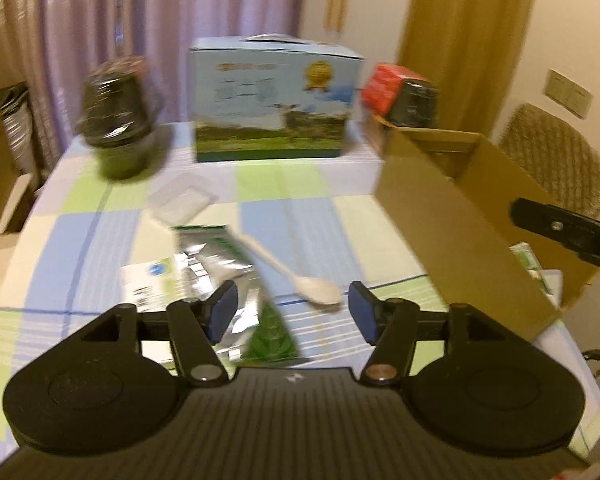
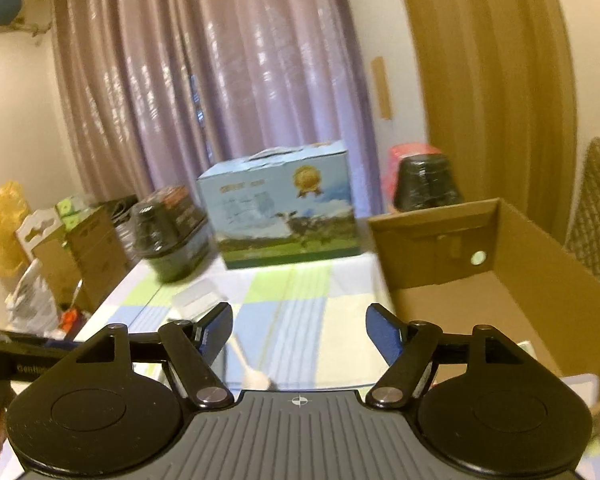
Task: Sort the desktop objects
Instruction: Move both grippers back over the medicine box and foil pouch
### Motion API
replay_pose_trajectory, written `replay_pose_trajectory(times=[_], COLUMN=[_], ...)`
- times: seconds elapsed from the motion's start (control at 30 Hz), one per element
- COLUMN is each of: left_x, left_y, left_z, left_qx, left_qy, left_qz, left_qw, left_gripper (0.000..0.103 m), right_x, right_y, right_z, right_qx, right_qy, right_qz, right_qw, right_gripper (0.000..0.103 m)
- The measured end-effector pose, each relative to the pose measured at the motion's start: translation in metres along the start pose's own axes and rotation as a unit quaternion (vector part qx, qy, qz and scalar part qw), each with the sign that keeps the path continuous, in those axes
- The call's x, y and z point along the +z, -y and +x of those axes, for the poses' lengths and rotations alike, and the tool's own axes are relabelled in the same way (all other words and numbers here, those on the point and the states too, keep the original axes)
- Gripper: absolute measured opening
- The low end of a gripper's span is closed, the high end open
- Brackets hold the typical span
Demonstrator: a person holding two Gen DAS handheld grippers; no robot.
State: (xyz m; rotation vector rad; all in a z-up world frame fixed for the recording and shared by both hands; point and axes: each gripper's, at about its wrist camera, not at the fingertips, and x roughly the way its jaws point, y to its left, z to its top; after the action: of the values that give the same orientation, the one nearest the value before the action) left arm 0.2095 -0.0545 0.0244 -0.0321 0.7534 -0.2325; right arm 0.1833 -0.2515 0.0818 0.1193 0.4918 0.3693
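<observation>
My left gripper (image 1: 292,308) is open and empty, low over a silver and green foil packet (image 1: 236,276) on the checked tablecloth. A white plastic spoon (image 1: 300,276) lies just ahead, its bowl between the fingertips. A clear plastic lid (image 1: 182,200) lies farther off. An open cardboard box (image 1: 460,216) stands to the right. My right gripper (image 2: 300,332) is open and empty, held higher, left of the cardboard box (image 2: 500,280). The spoon (image 2: 248,368) shows below it.
A blue milk carton box (image 1: 274,100) stands at the table's far edge. A dark wrapped bowl stack (image 1: 118,120) is at far left, another black one with a red pack (image 1: 404,92) at far right. A wicker chair (image 1: 556,160) stands beyond the box.
</observation>
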Motion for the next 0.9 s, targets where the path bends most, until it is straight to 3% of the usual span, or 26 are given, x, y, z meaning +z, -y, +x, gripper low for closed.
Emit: replay_pose_trajectory(times=[0.47, 0.9], left_x=[-0.017, -0.029], left_y=[-0.086, -0.108], left_z=[-0.009, 0.023], left_qx=[0.066, 0.069], left_qy=[-0.006, -0.047], left_qz=[-0.053, -0.056], left_qw=[0.9964, 0.995], left_gripper=[0.063, 0.065], right_x=[-0.014, -0.044], right_y=[-0.046, -0.064], right_z=[0.041, 0.097], right_qx=[0.058, 0.086], right_qy=[-0.061, -0.148], right_qz=[-0.035, -0.061], right_qw=[0.996, 0.983], right_gripper=[0.079, 0.079])
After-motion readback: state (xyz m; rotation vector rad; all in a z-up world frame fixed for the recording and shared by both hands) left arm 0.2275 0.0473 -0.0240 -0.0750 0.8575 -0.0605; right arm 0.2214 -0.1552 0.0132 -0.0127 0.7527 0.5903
